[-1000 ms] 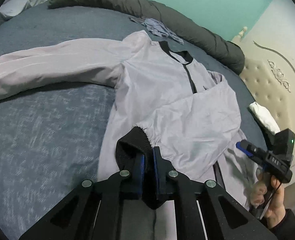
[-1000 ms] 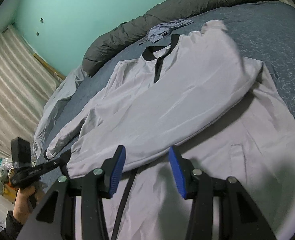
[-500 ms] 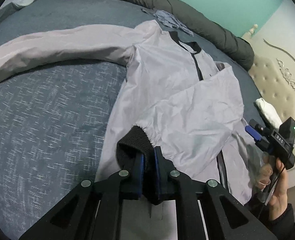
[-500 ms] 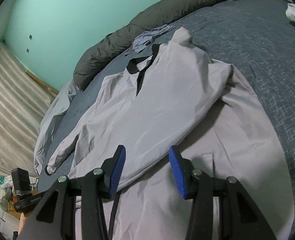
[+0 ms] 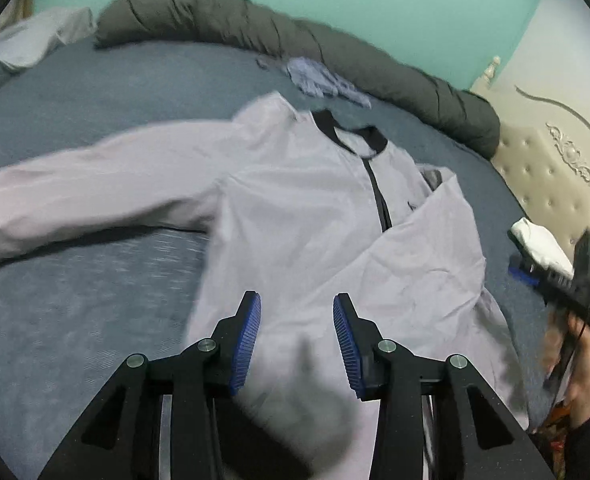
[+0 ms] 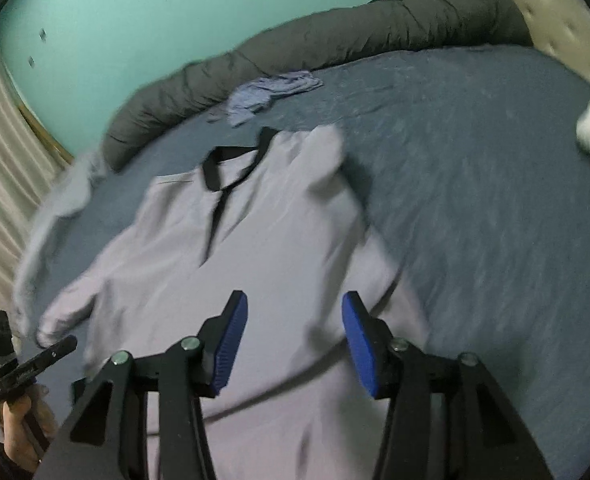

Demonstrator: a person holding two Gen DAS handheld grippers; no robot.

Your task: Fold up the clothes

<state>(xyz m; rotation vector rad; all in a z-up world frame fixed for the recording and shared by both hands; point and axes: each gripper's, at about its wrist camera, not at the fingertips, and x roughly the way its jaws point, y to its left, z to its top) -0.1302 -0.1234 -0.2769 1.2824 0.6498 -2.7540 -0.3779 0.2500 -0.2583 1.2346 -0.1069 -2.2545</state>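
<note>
A pale lilac jacket (image 5: 315,200) with a black collar and zip lies face up on the blue bed (image 5: 75,300). One sleeve (image 5: 415,272) is folded across its chest, and its blurred cuff end (image 5: 303,400) lies just under my left gripper (image 5: 297,336). That gripper's jaws are opening, with nothing pressed between the blue pads. The other sleeve (image 5: 95,192) stretches out to the left. In the right wrist view my right gripper (image 6: 295,340) hovers above the jacket (image 6: 255,240), its jaws opening and empty. Each gripper shows in the other's view, hand-held: the right (image 5: 535,272) and the left (image 6: 55,350).
A dark grey rolled duvet (image 5: 335,56) runs along the bed's far edge, with a small light blue garment (image 5: 323,80) in front of it. A white folded item (image 5: 543,244) lies by the cream tufted headboard (image 5: 555,168). Pale bedding (image 5: 27,40) sits far left.
My left gripper let go of the black cuff and opened, pulling back from the jacket. My right gripper drew back and rose, so the jacket looks smaller.
</note>
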